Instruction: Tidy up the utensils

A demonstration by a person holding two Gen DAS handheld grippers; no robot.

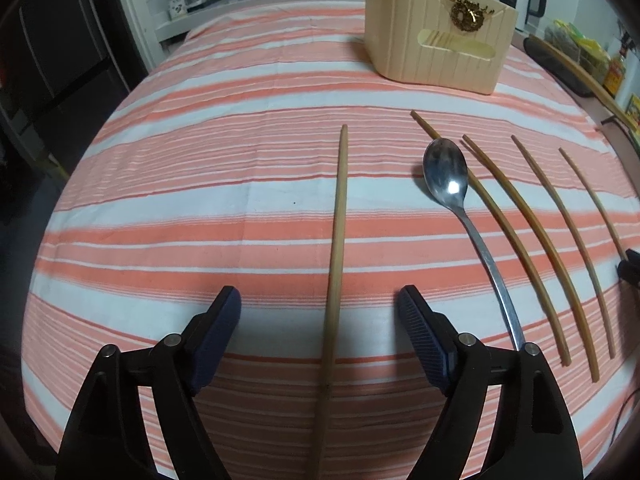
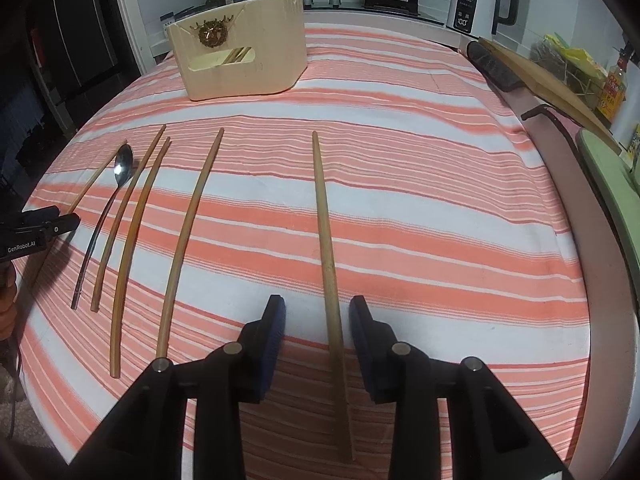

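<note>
Lower centre of both wrist views: left gripper (image 1: 320,312) wide, right gripper (image 2: 318,320) narrower, each straddling a loose chopstick (image 1: 338,248) (image 2: 326,236), pads clear. Next: clamp, lift, carry to holder (image 2: 240,60) upper left.

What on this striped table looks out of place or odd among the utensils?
Only one thing: the shiny metal spoon lies on top of a brown wooden chopstick, whose tip pokes out beyond the bowl. The other chopsticks lie apart in a neat row on the orange-and-white striped cloth. Nothing looks spilled or broken.
</note>
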